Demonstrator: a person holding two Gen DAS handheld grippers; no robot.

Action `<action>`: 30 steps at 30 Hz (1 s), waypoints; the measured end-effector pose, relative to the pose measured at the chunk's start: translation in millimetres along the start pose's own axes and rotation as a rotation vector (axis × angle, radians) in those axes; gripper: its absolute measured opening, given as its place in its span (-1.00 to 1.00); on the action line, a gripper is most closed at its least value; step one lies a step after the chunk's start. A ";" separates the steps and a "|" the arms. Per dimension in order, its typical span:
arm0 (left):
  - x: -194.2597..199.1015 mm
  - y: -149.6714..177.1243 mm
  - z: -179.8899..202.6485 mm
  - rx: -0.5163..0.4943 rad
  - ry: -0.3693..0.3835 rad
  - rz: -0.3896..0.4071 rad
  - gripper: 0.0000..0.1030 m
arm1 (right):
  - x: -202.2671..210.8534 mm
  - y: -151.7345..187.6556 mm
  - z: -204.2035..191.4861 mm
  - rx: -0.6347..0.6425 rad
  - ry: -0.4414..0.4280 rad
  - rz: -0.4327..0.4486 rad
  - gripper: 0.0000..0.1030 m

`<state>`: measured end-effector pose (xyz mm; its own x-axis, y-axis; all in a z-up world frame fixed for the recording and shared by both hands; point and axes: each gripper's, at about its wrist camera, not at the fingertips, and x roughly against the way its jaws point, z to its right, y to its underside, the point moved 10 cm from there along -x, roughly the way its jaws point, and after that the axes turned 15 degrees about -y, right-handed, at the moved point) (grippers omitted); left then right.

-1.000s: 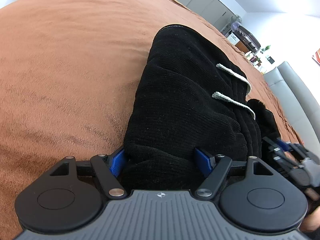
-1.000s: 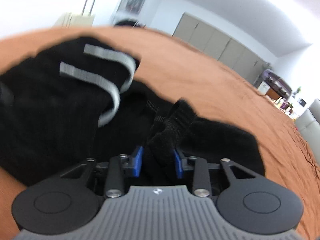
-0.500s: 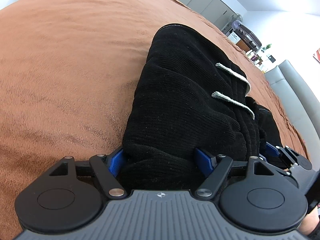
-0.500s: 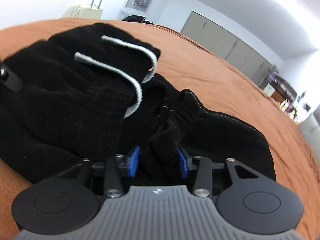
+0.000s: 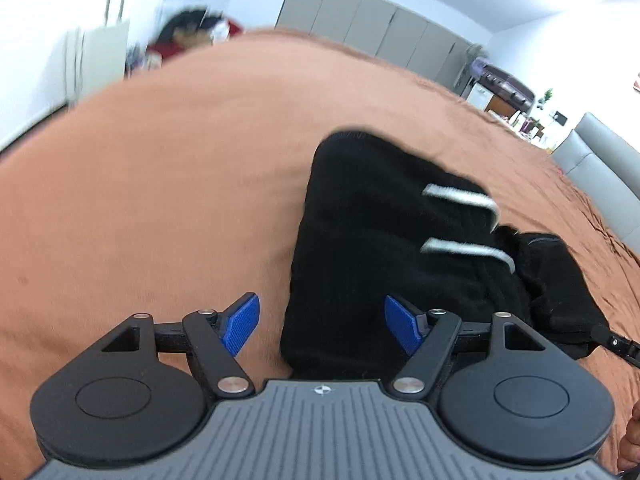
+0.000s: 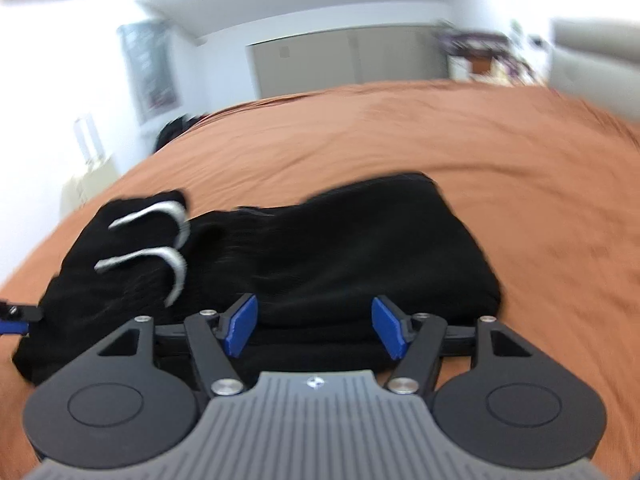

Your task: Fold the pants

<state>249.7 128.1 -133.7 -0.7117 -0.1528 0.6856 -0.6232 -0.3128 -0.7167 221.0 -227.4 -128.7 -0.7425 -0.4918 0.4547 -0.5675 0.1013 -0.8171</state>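
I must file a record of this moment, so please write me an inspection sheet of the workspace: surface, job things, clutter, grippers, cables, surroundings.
Surface: brown blanket, soft, spread wide.
Job's things: black pants lying folded in a bundle on the blanket; two white stripes on one part.
Clutter: nothing seen on the blanket besides the pants.
Grippers: left hand-held gripper open, nothing clamped; right hand-held gripper open above the pants, its jaws have just been opening, no cloth gripped.
Cables: nothing seen.
Surroundings: grey cabinets along the far wall, grey sofa to one side; pictures blurred.
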 end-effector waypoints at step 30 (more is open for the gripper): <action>14.6 20.7 149.6 -0.268 0.130 0.013 0.63 | -19.2 28.4 130.1 -1.074 -0.031 0.344 0.79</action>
<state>274.9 -20.9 -119.5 -0.7451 -0.0289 0.6663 -0.6647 -0.0498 -0.7455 265.5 -327.6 -206.7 -0.9176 -0.3140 0.2436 -0.3577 0.9197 -0.1620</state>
